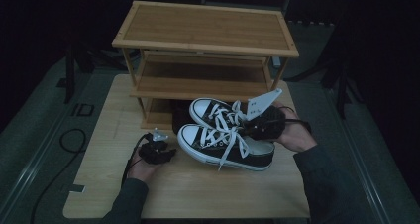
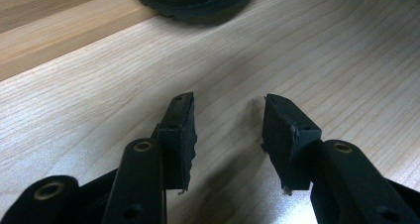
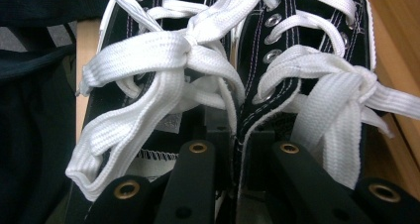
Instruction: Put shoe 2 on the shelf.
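Your left gripper (image 1: 163,152) rests on the tabletop (image 1: 198,194), fingers (image 2: 181,130) apart and holding nothing. Just right of it, the pair of sneakers (image 1: 223,140) sits before the rack (image 1: 205,50), your right gripper (image 1: 257,127) clamped on their inner collars.

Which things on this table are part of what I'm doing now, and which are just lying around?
In the job:
- pair of black sneakers, inner sides pinched together
- right hand-held gripper, shut on the sneakers
- wooden shoe rack, right behind them, likely where they go

Not in use:
- left hand-held gripper, open, resting over bare table
- black cable on the floor
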The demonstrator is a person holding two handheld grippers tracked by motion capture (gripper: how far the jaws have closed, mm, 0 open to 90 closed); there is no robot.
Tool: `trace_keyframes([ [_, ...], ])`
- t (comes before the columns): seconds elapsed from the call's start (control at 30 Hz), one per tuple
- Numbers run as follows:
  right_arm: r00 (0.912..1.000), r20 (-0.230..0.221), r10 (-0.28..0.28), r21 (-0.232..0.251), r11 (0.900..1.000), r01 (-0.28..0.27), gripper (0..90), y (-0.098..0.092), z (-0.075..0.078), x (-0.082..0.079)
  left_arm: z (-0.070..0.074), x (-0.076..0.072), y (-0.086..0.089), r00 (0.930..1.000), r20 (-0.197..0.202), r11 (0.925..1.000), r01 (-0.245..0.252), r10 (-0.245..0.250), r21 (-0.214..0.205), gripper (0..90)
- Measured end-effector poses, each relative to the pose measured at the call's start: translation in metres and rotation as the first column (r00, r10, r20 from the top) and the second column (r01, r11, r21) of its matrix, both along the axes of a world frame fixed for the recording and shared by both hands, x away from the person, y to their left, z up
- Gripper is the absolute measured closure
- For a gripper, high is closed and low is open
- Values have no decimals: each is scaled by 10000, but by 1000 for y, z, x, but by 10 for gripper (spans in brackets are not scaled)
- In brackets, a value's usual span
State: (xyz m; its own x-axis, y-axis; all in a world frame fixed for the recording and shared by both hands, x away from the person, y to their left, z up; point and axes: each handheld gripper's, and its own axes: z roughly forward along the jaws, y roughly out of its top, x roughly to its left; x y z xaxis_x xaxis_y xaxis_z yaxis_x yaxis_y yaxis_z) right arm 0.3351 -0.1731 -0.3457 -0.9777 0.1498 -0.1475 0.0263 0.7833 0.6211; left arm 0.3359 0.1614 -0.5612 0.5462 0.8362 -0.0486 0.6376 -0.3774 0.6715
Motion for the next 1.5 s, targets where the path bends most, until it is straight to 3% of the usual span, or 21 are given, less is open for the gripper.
trace_keyframes([
  [0.5,9996,255,108,-125,9999,-104,850,11,25,20,0,0,-1,10000,-4,10000,-3,3,37,560],
  [0.67,9996,207,-213,160,9997,210,851,13,30,32,0,0,0,10000,-35,10000,52,-51,66,560],
  [1.2,9918,403,-1215,96,9926,1212,851,30,36,55,0,0,1,10000,-35,9999,78,-78,67,560],
  [1.5,9732,582,-2224,259,9749,2212,851,44,36,62,0,1,1,9999,-45,9999,121,-120,104,560],
])
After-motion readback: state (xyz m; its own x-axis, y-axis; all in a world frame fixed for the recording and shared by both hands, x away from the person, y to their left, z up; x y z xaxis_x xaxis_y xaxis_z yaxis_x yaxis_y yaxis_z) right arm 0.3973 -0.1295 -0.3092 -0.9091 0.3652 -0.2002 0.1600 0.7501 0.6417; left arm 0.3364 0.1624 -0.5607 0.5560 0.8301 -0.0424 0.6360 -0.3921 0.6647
